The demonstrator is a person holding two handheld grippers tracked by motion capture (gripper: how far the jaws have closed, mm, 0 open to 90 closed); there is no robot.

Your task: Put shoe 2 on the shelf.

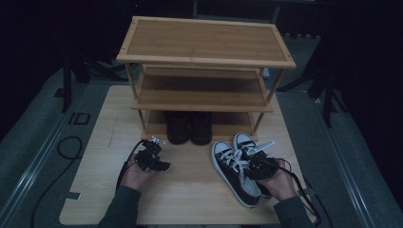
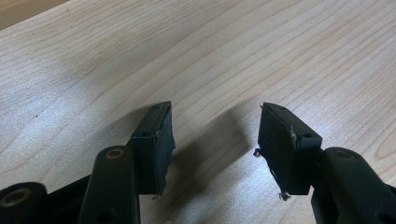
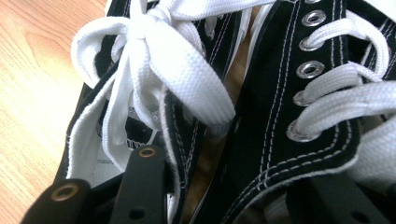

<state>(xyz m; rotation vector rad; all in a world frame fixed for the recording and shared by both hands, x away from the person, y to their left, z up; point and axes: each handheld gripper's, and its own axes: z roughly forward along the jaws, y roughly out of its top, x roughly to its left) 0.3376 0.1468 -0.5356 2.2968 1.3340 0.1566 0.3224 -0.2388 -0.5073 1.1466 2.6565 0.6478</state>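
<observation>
My right claw point(image 1: 257, 164) sits down over the pair of black sneakers point(image 1: 237, 168); in the right gripper view one jaw is sunk inside the collar of the left-hand shoe and the other rises at the outer side of the right-hand shoe, so the two inner walls of the pair lie pinched between them, the jaws closed in on the canvas as far as the shoes allow. Right in front of that claw a white lace bow point(image 3: 154, 60) flops across the tongue, and beside it a row of metal eyelets point(image 3: 308, 44) runs up the neighbouring shoe. The sneakers lie side by side on the desk point(image 1: 190, 190), toes pointing away from the claw toward the wooden shoe rack point(image 1: 205, 47). My left claw point(image 1: 153, 154) hangs well apart from the sneakers, off to their far side, with its jaws spread wide and nothing between them; in the left gripper view I see bare pale wood grain under and beyond the two black pads point(image 2: 156, 140). Ahead of that claw, a pair of dark boots point(image 1: 189, 127) stands on the rack's lowest shelf, just beside the sneakers' toes.
</observation>
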